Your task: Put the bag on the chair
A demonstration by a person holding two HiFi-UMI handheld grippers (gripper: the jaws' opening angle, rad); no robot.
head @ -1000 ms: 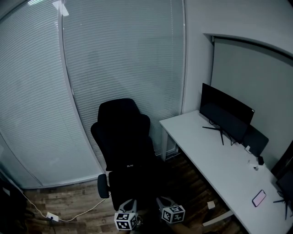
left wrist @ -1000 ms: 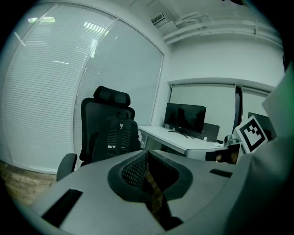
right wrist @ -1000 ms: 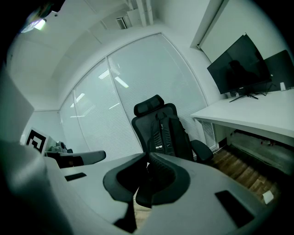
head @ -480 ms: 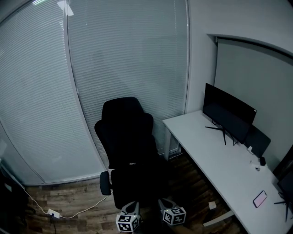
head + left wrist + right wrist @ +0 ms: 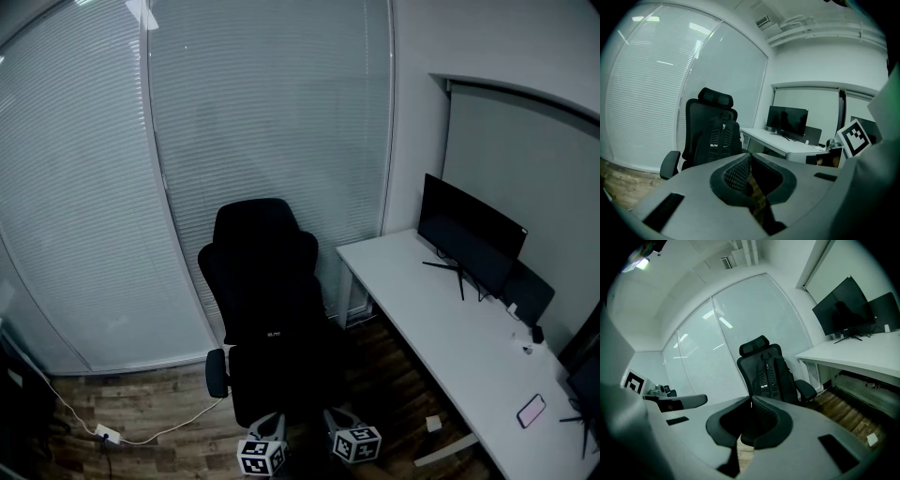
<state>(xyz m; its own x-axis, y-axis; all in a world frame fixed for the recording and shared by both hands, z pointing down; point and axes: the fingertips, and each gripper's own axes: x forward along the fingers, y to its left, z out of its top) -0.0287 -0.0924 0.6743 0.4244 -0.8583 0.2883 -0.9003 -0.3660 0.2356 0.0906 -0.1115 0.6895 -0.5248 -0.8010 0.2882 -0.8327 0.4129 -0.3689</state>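
Left gripper (image 5: 749, 157) and right gripper (image 5: 751, 401): shut, empty, facing the chair (image 5: 258, 225). Your bag (image 5: 771, 376) on it looks soft; grasp it at the top.

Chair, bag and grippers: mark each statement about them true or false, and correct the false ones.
1. The bag stands on the chair, leaning against its backrest. True.
2. The left gripper holds the bag. False: its jaws are shut on nothing, and the bag is well ahead of it.
3. The monitor stands on the floor. False: it stands on the desk.
4. A phone lies on the desk. True.
5. The right gripper has its jaws wide apart. False: its jaws are together, with nothing between them.
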